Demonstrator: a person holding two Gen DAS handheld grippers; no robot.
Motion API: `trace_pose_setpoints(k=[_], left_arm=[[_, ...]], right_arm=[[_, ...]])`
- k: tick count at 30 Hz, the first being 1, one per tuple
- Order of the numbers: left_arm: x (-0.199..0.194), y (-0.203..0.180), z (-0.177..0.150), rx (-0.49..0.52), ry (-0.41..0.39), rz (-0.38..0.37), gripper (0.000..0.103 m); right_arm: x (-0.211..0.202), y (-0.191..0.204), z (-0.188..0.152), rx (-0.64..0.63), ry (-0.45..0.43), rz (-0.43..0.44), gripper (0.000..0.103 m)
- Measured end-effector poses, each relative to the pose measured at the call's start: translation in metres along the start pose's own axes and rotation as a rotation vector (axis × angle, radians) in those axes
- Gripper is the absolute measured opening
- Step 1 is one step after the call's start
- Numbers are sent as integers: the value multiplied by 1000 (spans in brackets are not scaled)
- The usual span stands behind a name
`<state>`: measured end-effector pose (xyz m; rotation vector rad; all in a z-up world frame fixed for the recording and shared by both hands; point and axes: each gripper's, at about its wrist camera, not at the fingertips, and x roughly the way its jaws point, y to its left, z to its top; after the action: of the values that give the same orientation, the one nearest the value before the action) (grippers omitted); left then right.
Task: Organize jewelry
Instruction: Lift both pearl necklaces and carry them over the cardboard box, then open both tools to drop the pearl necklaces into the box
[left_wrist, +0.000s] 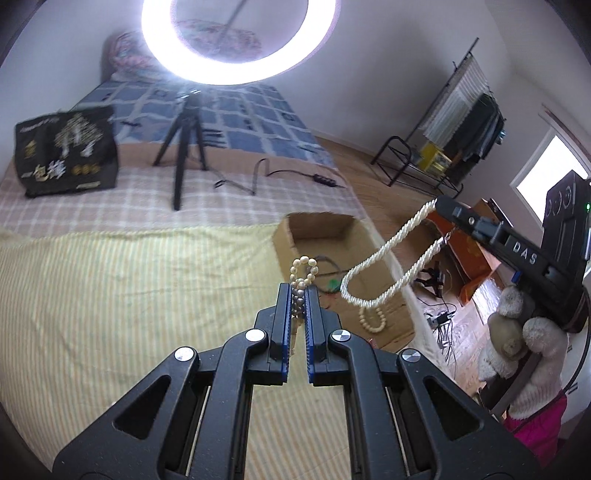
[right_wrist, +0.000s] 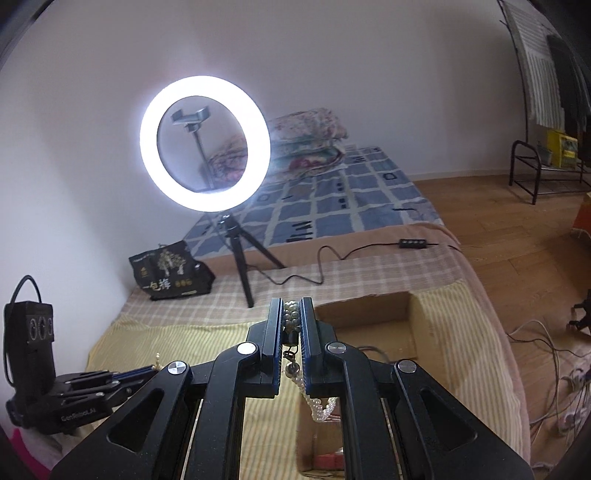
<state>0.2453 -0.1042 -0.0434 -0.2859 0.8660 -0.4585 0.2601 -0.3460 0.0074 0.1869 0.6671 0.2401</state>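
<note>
Here, both sets of tongs are clamped on jewelry above a bed. In the left wrist view, the left gripper (left_wrist: 298, 291) fills the lower middle of the frame, its blue-edged jaws pressed together on a small pearl bracelet (left_wrist: 303, 272) whose loop pokes up past the tips. At the right of that frame, the right gripper (left_wrist: 441, 206) reaches in from the edge, and a twisted pearl necklace (left_wrist: 384, 266) hangs from its tip in a long loop, clear of everything beneath it. A gloved hand (left_wrist: 517, 332) holds that gripper's handle at the lower right.

Behind the necklace, right of centre, an open cardboard box (left_wrist: 317, 229) sits on the yellow striped blanket (left_wrist: 129, 295) at the bed's edge. Another pearl loop (left_wrist: 373, 319) lies at the box's near end, just below the hanging necklace.

In the right wrist view, the right gripper's jaws stand at centre, closed on the necklace's clasp end, with its strands trailing down between the arms. The box lies just right of the tips. A lit ring light (right_wrist: 205, 144) on a tripod stands at upper left of centre, with a black printed bag (right_wrist: 170, 271) beside its legs.
</note>
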Motion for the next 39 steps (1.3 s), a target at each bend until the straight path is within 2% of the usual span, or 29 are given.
trace_pose_setpoints(k=[10, 21, 30, 39], left_arm=[[40, -51, 45, 78, -11, -32, 4], [94, -71, 78, 96, 1, -19, 4], [132, -74, 80, 97, 49, 3, 4], [152, -68, 73, 101, 93, 42, 4]], right_arm=[[-3, -38, -7, 36, 25, -49, 7], [9, -59, -22, 52, 91, -78, 7], [21, -77, -35, 81, 142, -105, 7], [30, -89, -44, 110, 182, -127, 8]])
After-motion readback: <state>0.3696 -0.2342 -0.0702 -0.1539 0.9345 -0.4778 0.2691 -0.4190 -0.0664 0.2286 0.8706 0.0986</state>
